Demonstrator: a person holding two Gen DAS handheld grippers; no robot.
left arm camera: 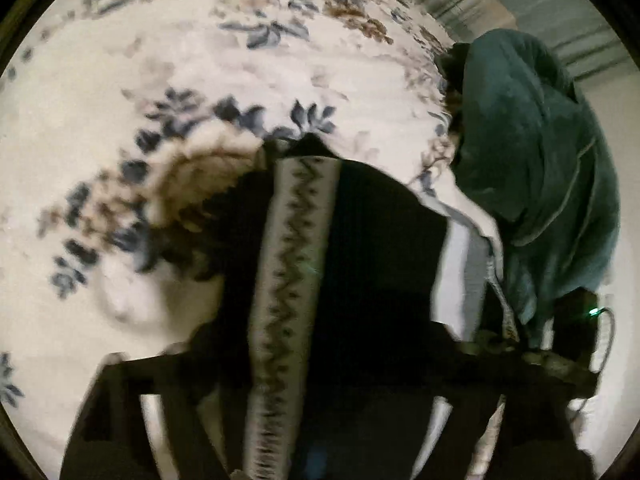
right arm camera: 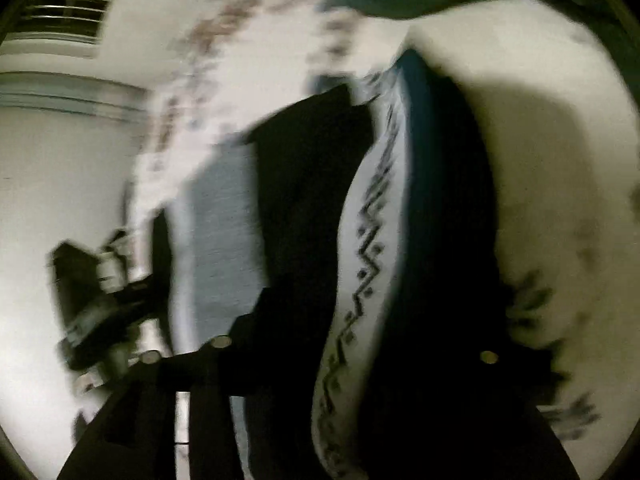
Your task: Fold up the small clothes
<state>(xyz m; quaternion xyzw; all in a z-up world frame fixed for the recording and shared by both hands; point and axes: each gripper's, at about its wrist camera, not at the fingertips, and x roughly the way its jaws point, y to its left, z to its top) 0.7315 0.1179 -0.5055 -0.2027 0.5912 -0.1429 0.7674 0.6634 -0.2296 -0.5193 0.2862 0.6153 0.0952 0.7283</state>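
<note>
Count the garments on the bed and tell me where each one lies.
2. A black garment with a white zigzag band lies between the gripper fingers; a teal garment is heaped beyond it at the floral bedspread's edge. Others may be hidden.

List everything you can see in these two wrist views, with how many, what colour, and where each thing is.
Black knitted garment with a white zigzag-patterned band: one, black and white, lying on the bed just ahead of both grippers.
Teal fleece garment: one, dark teal, heaped at the bed's edge, right in the left wrist view.
Floral bed cover: one, white with blue and brown flowers, under the clothes.
Pale grey cloth: one, grey with white edge, beside the black garment.
Window blind: one, pale, top left of the right wrist view.
Left gripper: one, black, fingers spread, blurred; whether they touch the garment is unclear.
Right gripper: one, black, fingers apart, blurred.
</note>
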